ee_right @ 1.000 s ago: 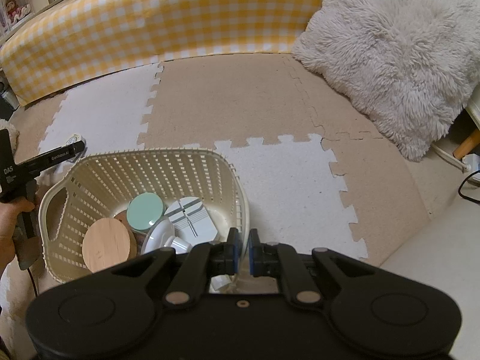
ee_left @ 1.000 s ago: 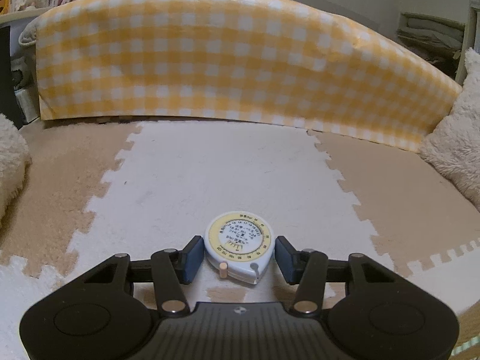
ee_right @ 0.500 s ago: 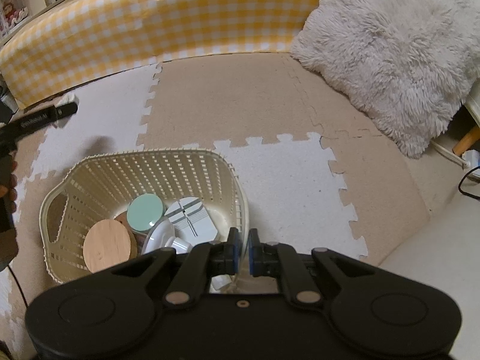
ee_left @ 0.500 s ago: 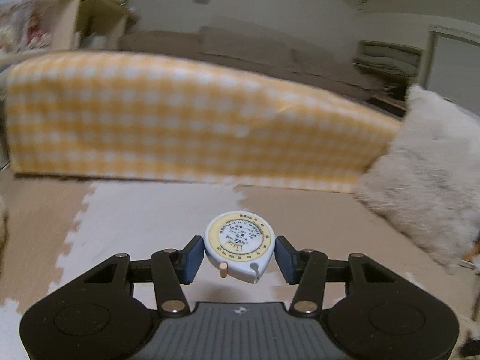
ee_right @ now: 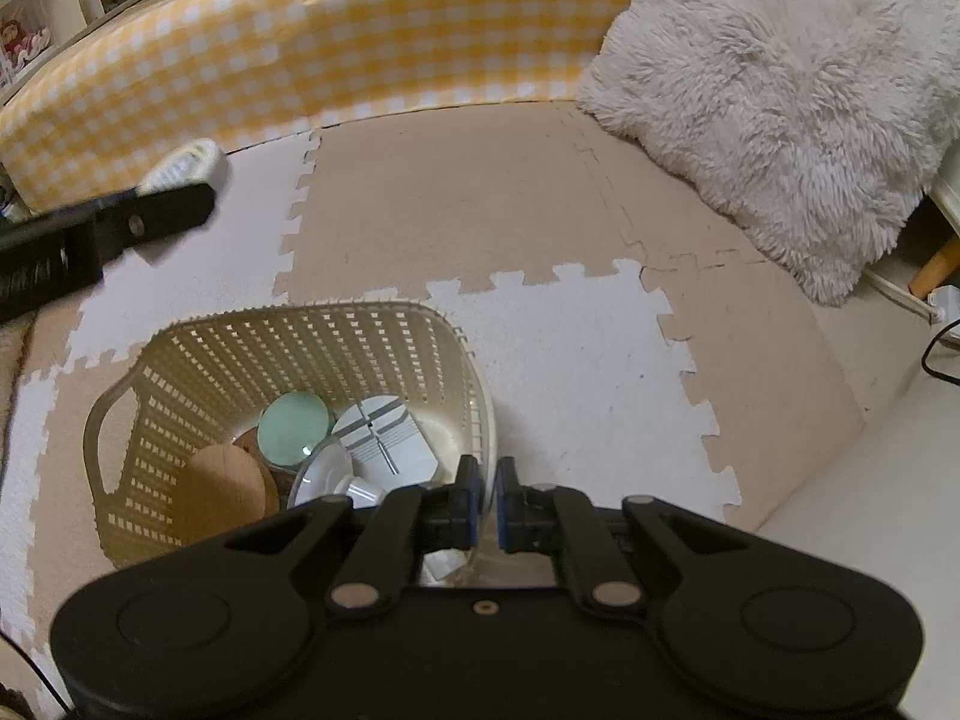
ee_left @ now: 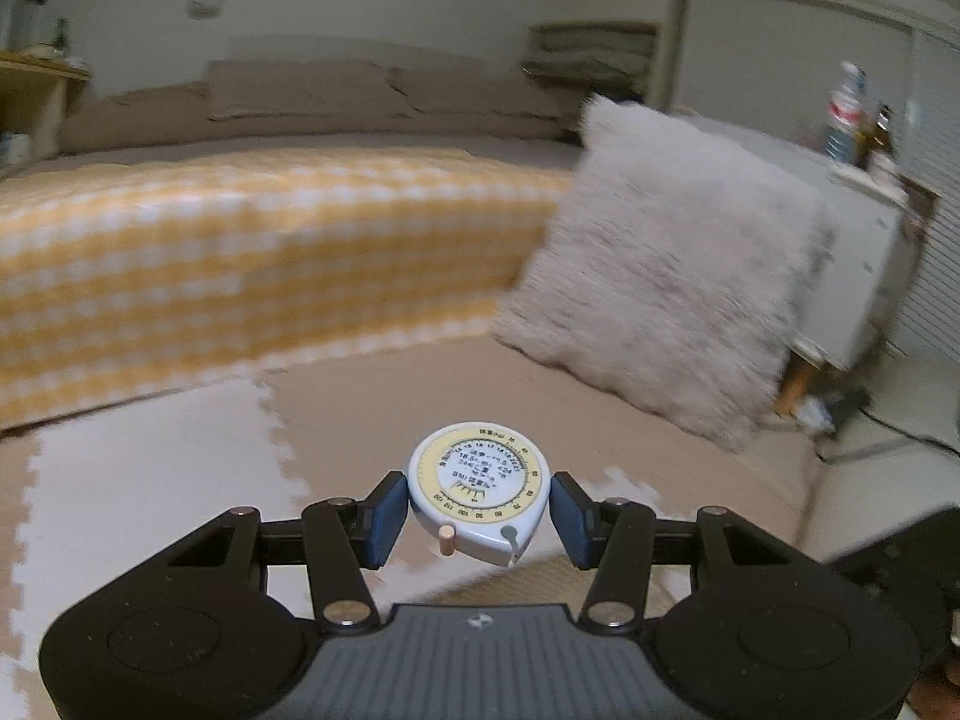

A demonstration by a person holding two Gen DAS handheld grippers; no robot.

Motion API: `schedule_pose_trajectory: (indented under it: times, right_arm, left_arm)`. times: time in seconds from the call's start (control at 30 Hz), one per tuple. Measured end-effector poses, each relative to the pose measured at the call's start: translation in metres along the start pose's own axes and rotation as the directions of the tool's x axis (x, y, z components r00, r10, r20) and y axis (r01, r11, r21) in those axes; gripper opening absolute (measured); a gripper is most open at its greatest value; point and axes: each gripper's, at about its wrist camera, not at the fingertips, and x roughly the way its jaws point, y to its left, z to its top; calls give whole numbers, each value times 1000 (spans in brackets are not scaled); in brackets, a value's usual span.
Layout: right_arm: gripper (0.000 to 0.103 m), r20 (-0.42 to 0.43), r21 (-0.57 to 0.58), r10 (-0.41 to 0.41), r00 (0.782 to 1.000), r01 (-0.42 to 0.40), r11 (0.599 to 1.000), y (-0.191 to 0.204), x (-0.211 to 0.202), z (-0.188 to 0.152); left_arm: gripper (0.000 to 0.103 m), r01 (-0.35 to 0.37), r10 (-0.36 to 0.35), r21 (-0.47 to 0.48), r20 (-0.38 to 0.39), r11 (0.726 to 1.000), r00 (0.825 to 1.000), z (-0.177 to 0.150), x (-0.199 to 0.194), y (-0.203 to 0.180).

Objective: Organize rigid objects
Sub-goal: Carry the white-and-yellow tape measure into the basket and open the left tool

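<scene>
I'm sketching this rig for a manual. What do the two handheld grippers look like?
Both match: the left gripper and right gripper have glossy black bodies with round dimples, black linkage arms on silver pivot pins, and dark blue finger pads. The left has a ribbed grey centre panel with a small logo.

A shaggy grey cushion (ee_right: 792,90) leans beside the yellow gingham bumper (ee_right: 336,42) on foam mats (ee_right: 456,192).

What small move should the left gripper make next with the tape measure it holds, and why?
Probably carry it across and down over the basket before opening. The left gripper holds the tape measure clear of the mat, to the basket's far left, while the right gripper pinches the basket's rim; other items already lie inside.
</scene>
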Motion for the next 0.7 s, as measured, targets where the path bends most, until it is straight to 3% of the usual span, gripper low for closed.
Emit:
schedule_pose_trajectory:
  times: [0.37, 0.7]
  right_arm:
    - [6, -1, -1, 1, 1000, -1, 1000, 1, 0, -1]
    - [6, -1, -2, 1, 1000, -1, 1000, 2, -1, -1]
  left_arm:
    - [53, 87, -79, 45, -157, 995, 984, -32, 20, -29]
    - [53, 115, -114, -9, -233, 993, 966, -49, 44, -25]
